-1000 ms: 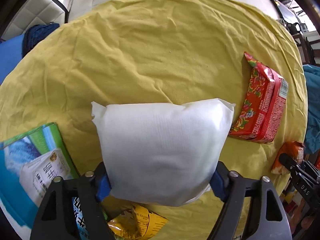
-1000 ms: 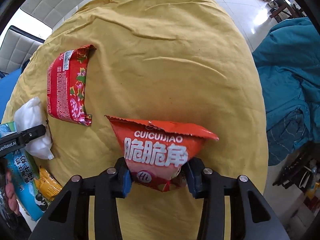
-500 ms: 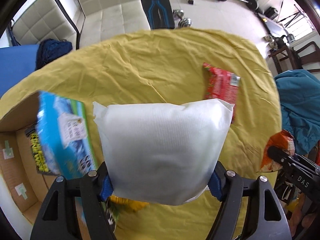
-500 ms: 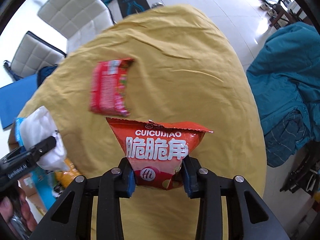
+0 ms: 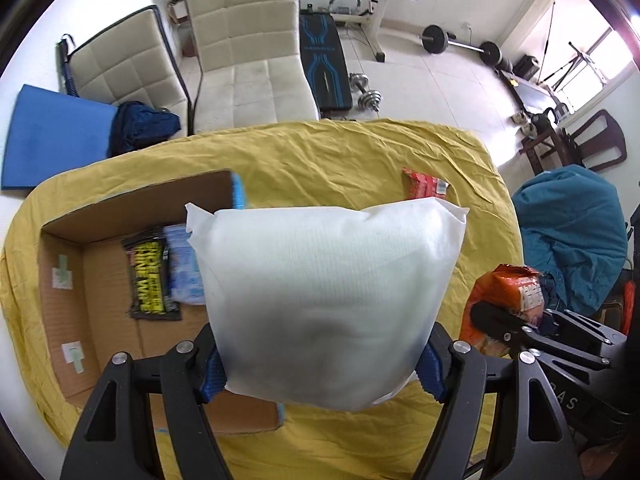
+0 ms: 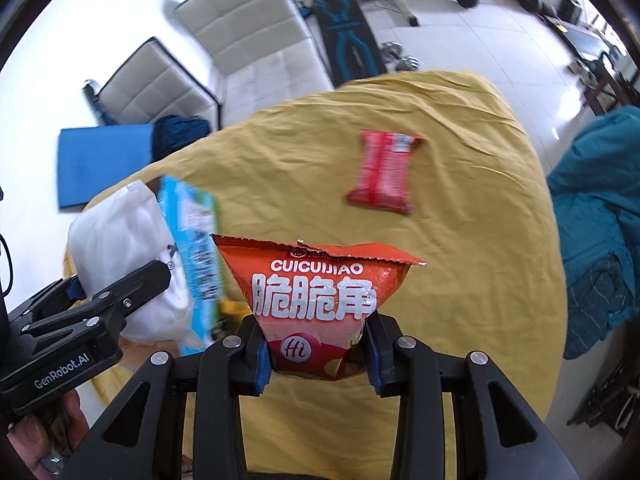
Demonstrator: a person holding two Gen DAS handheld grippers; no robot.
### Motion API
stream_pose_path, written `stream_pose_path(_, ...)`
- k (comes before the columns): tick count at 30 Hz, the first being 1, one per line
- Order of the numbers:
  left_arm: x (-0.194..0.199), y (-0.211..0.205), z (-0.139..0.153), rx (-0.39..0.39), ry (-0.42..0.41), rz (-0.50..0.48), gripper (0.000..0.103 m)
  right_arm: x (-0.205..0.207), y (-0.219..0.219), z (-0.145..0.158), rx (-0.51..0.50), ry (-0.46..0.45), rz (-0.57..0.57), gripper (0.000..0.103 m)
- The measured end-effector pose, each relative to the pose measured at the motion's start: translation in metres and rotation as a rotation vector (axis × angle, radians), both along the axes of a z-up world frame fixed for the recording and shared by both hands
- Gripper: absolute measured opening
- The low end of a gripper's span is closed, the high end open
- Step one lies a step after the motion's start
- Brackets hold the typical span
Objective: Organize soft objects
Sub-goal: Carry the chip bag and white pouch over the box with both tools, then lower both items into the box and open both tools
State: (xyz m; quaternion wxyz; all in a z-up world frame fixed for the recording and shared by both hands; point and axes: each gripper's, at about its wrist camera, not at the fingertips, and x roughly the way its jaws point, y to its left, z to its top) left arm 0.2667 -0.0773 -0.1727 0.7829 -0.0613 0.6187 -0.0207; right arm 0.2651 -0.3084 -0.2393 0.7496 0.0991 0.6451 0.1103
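Note:
My left gripper [image 5: 320, 372] is shut on a puffy white pouch [image 5: 324, 296], held high above the yellow-covered table [image 5: 328, 160]. Below and to its left lies an open cardboard box [image 5: 100, 272] holding a black-and-yellow packet [image 5: 150, 276] and a blue packet [image 5: 182, 268]. My right gripper [image 6: 318, 364] is shut on an orange-red snack bag [image 6: 316, 292], also lifted off the table. A red packet [image 6: 384, 172] lies flat on the cloth farther out. In the right wrist view the left gripper [image 6: 120, 292] with its white pouch [image 6: 120, 240] shows at the left, a blue carton [image 6: 192, 240] beside it.
Two cream padded chairs [image 5: 248, 52] stand beyond the table's far edge, with a blue mat [image 5: 52, 136] and a dark blue bundle [image 5: 140, 128] at the left. A teal blanket [image 5: 572, 240] lies to the right. Weights and a bench [image 5: 328, 64] sit on the floor behind.
Both grippers have risen well above the table with their loads still held. The cardboard box has come into the left wrist view, and the chairs and floor now show.

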Motion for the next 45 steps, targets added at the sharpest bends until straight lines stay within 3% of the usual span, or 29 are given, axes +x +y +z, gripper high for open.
stream_pose_path(8, -0.032, 0.087, 0.02, -0.01, -0.021, 0.084, 0.072, -0.021, 0.087, 0.024, 0.031, -0.018, 0.086, 0.038)
stream_pose_path(16, -0.054, 0.183, 0.014, 0.043, 0.009, 0.182, 0.072, -0.028, 0.181, 0.007, 0.029, 0.017, 0.187, 0.038)
stream_pose_path(22, -0.058, 0.231, -0.025, 0.068, 0.094, 0.224, 0.072, -0.023, 0.242, -0.025, 0.015, 0.075, 0.232, 0.038)
stream_pose_path(28, -0.046, 0.257, -0.078, 0.078, 0.194, 0.227, 0.072, -0.02, 0.285, -0.08, -0.052, 0.162, 0.265, 0.038)
stream_pose_path(37, -0.002, 0.276, -0.154, 0.084, 0.308, 0.212, 0.072, -0.015, 0.308, -0.144, -0.156, 0.255, 0.287, 0.039)
stream_pose_path(45, 0.021, 0.264, -0.178, 0.087, 0.337, 0.171, 0.073, -0.004, 0.313, -0.17, -0.194, 0.295, 0.3, 0.039)
